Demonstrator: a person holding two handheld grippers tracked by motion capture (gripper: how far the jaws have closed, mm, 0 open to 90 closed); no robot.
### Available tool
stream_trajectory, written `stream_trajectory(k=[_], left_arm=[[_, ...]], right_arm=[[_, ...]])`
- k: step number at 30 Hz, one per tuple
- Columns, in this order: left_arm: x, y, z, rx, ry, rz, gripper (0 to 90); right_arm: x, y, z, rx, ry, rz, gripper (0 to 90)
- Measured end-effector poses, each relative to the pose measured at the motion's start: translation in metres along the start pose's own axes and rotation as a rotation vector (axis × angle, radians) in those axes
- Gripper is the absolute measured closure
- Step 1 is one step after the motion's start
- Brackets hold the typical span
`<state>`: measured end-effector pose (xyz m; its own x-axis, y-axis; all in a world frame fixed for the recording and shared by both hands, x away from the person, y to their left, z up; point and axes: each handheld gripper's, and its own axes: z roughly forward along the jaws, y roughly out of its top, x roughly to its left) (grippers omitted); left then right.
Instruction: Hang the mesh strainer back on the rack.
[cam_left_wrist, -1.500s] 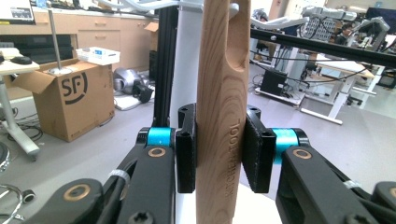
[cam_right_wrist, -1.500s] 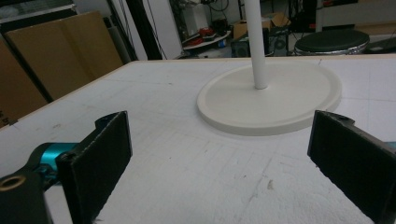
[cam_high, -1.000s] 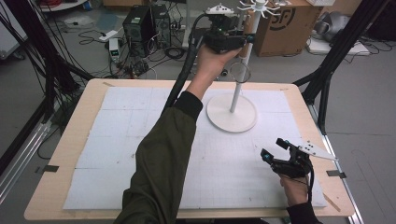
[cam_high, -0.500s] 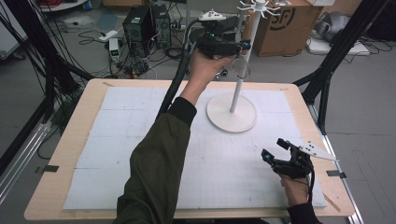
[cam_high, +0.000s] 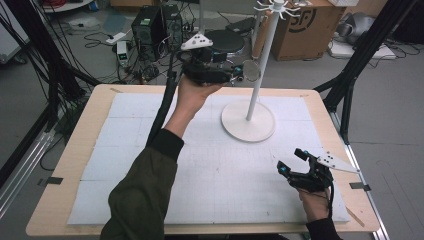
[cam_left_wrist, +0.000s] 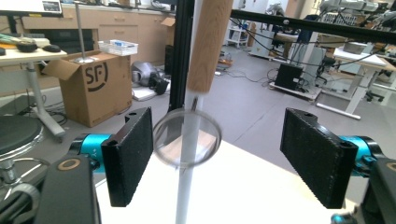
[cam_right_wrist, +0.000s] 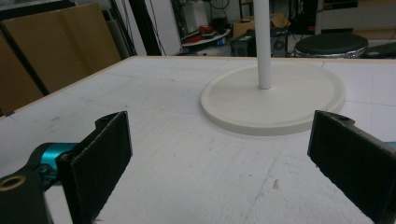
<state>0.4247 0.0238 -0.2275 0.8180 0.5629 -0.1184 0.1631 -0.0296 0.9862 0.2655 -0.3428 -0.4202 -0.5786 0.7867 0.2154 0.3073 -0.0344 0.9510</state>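
Over the far edge of the counter: the left gripper (cam_high: 235, 75) is held up in the air by the person's left hand (cam_high: 192, 95), level with the white pole of the stand.
Left jaws: wide apart; they have just been opening, and nothing is pressed between their pads.
Hanging piece: a magnifying glass (cam_left_wrist: 187, 137) with a wooden handle (cam_left_wrist: 208, 44) hangs upside down, handle above and round lens below; in the left gripper view the lens sits between the two jaws, nearer the left-hand pad, whether it touches that pad I cannot tell.
Lens in the high view: the round lens (cam_high: 251, 70) shows just beyond the left gripper's tips, right beside the pole.
Stand: a white stand (cam_high: 248, 121) with a round base on the counter (cam_high: 65, 165) and a crown of short pegs at its top; the magnifying glass hangs near the pole, below the pegs.
Right gripper: the right gripper (cam_high: 292, 165) rests low at the near right corner of the white mat (cam_high: 210, 165), well apart from the stand.
Right jaws: spread wide, with nothing between them; the right gripper view looks across the mat at the stand's base (cam_right_wrist: 273, 100).
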Motion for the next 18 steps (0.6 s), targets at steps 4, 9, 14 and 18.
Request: stream_trajectory(k=[4, 9, 14, 18], left_arm=[[-0.004, -0.014, -0.023, 0.006, 0.008, 0.001, 24.5], [-0.009, -0.031, -0.055, -0.027, 0.018, 0.007, 24.4], [-0.013, -0.050, -0.084, -0.043, 0.017, 0.005, 24.4], [-0.016, -0.067, -0.103, -0.049, 0.027, 0.005, 24.4]], right_arm=[[0.005, 0.001, 0.001, 0.001, 0.005, -0.012, 5.5], [0.012, 0.004, 0.004, 0.003, 0.010, -0.028, 5.5], [0.015, 0.004, 0.009, 0.016, 0.011, -0.033, 5.5], [0.016, 0.005, 0.011, 0.008, 0.012, -0.037, 5.5]])
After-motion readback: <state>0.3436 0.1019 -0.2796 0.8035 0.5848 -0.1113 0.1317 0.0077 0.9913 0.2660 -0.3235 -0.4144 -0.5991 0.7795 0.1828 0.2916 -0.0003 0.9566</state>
